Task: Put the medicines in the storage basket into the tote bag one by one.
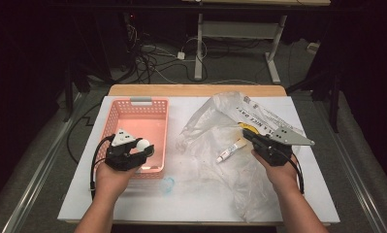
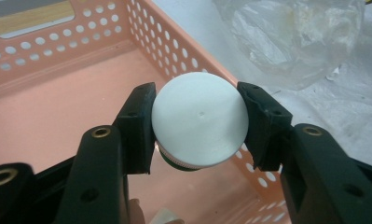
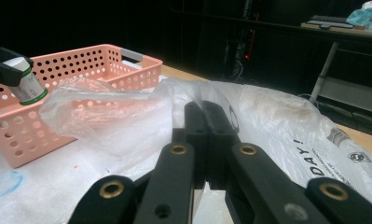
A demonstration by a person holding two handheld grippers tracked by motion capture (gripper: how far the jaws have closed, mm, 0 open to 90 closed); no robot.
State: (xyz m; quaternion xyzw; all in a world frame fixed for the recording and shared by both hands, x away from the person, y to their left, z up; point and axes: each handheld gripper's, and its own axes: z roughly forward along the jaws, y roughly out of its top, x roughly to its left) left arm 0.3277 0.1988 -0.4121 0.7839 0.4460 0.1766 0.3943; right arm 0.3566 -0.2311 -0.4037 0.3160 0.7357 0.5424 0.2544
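Observation:
My left gripper [image 1: 145, 148] is shut on a small bottle [image 1: 142, 143] with a white cap and a green band, holding it by the cap over the near right part of the pink perforated basket [image 1: 133, 108]. In the left gripper view the two pads press on either side of the round cap [image 2: 200, 123], with the basket's floor [image 2: 58, 121] below. My right gripper [image 1: 249, 136] rests on the clear plastic bag [image 1: 215, 121] with its jaws closed together [image 3: 206, 109]. I cannot tell whether any film is pinched. The bottle [image 3: 27, 81] also hangs at the left of the right gripper view.
A small white tube [image 1: 231, 150] lies on the bag, just left of the right gripper. Something yellow [image 1: 249, 128] shows by its tips. A faint blue stain [image 1: 168, 184] marks the white sheet [image 1: 84, 194] in front of the basket. Table legs and cables stand beyond the far edge.

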